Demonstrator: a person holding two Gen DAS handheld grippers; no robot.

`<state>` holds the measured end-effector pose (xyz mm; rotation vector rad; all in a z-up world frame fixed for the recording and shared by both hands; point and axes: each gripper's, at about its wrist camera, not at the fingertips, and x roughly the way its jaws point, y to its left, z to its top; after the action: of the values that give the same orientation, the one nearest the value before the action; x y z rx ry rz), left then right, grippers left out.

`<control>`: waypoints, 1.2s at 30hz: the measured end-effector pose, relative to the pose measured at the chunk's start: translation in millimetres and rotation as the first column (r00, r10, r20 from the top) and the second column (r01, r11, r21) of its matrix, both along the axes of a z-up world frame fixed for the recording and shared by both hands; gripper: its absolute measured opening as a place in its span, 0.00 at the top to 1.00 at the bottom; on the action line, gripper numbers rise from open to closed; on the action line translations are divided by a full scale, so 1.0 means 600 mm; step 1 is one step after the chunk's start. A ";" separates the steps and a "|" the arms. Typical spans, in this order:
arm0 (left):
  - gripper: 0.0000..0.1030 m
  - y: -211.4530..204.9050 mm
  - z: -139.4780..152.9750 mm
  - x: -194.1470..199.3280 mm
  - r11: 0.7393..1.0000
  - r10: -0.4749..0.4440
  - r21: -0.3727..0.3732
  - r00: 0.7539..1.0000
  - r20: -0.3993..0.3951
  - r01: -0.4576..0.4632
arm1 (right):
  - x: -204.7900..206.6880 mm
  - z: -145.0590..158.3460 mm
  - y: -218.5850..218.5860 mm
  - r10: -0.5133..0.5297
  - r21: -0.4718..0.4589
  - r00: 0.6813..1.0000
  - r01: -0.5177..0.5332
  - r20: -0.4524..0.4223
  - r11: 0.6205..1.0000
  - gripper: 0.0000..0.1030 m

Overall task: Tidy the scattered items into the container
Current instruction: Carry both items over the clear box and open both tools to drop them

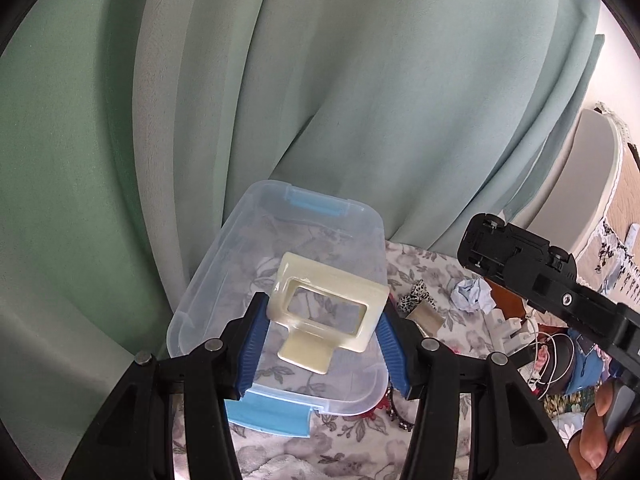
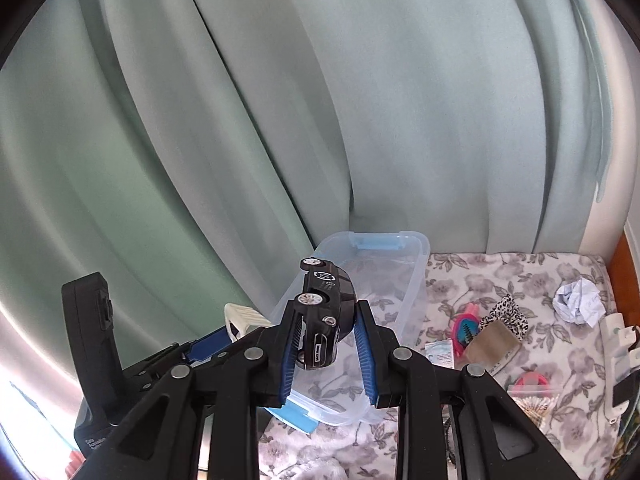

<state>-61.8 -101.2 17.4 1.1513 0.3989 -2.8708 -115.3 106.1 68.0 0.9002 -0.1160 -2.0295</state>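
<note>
A cream plastic holder point(image 1: 316, 276) with a rectangular window hangs between the blue pads of my left gripper point(image 1: 324, 312), which is shut on its sides. Right below it stands a clear container point(image 1: 240, 232) with blue latches, on a floral blanket. My right gripper point(image 2: 328, 308) is shut on a black toy car point(image 2: 326, 292), nose toward the camera, above the container's point(image 2: 416, 280) near left part. From the left wrist view the car point(image 1: 492, 240) shows its underside at the right, apart from the container. The holder point(image 2: 242, 314) peeks out at the left of the right wrist view.
Loose on the floral blanket point(image 2: 480, 280) right of the container lie crumpled paper point(image 2: 580, 300), a leopard-print scrunchie point(image 2: 506, 314), a tan pouch point(image 2: 494, 344), a pink comb point(image 2: 466, 326), a bag of cotton swabs point(image 2: 532, 396) and a white plug strip point(image 2: 618, 344). A green curtain point(image 2: 360, 120) hangs close behind.
</note>
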 end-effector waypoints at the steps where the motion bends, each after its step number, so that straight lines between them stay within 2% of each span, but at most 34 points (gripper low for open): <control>1: 0.47 -0.005 -0.004 -0.002 1.000 0.007 0.001 1.000 0.006 -0.007 | 0.001 -0.005 -0.007 0.007 0.009 1.000 -0.007 0.005 1.000 0.72; 10: 0.47 -0.031 -0.055 -0.019 0.998 0.063 -0.001 0.995 0.077 -0.063 | -0.008 -0.069 -0.067 0.049 0.131 0.997 -0.055 0.052 0.990 0.72; 18: 0.47 -0.041 -0.096 -0.047 0.995 0.097 -0.019 0.985 0.146 -0.095 | -0.030 -0.108 -0.121 0.082 0.232 0.995 -0.091 0.052 0.968 0.71; 19: 0.47 -0.043 -0.098 -0.050 0.995 0.104 -0.017 0.983 0.151 -0.103 | -0.033 -0.113 -0.127 0.093 0.241 0.994 -0.103 0.055 0.965 0.69; 21: 0.47 -0.048 -0.099 -0.051 0.994 0.113 -0.011 0.981 0.158 -0.112 | -0.039 -0.119 -0.132 0.092 0.252 0.995 -0.101 0.049 0.962 0.46; 23: 0.47 -0.051 -0.098 -0.051 0.993 0.115 -0.008 0.981 0.156 -0.115 | -0.045 -0.119 -0.123 0.073 0.241 0.996 -0.082 0.043 0.967 0.34; 26: 0.40 -0.053 -0.099 -0.057 0.993 0.120 0.006 0.982 0.146 -0.122 | -0.053 -0.113 -0.106 0.061 0.209 0.996 -0.073 0.062 0.975 0.34; 31: 0.22 -0.040 -0.100 -0.060 0.991 0.128 0.027 0.981 0.143 -0.133 | -0.053 -0.100 -0.080 0.070 0.182 0.997 -0.075 0.032 0.981 0.33; 36: 0.18 -0.015 -0.098 -0.045 0.990 0.141 -0.018 0.983 0.121 -0.139 | -0.049 -0.098 -0.036 0.041 0.145 0.998 -0.047 0.042 0.988 0.23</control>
<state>-88.7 -110.5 -41.6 1.2357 0.4425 -2.6645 -144.5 84.5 9.0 1.0249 0.0313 -1.9995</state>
